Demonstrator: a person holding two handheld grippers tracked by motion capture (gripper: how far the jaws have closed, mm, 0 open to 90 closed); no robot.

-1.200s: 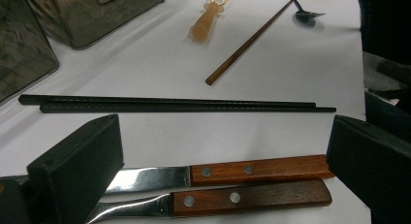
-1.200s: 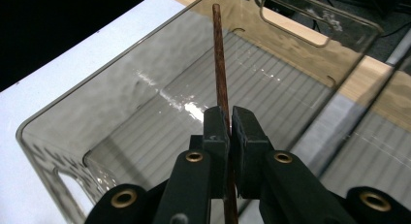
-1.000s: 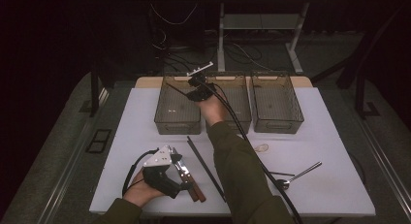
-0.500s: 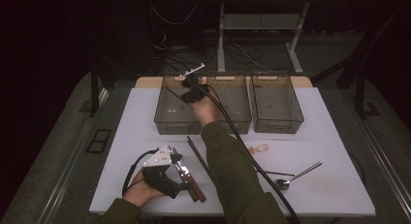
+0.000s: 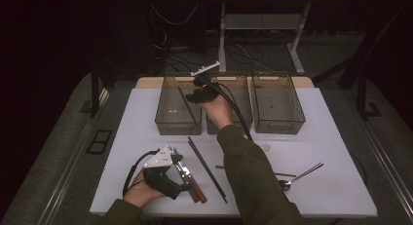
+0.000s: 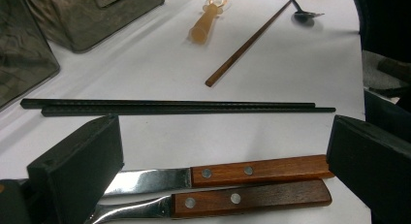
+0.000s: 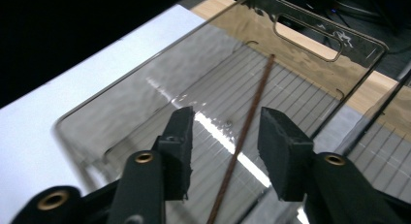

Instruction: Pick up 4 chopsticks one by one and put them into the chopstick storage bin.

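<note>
Hovering over the far-left smoked clear plastic bin, the right tongs had just been opening, half-spread around the thin brown wooden chopstick lying inside, which risked snagging a pad on withdrawal.

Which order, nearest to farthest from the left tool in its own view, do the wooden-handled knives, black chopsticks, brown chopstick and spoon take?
1. Wooden-handled knives: between the left tool's jaws, at the bottom.
2. Black chopsticks: lying crosswise just beyond the knives.
3. Brown chopstick: farther up, slanting toward upper right.
4. Spoon: at the top edge, right.
</note>
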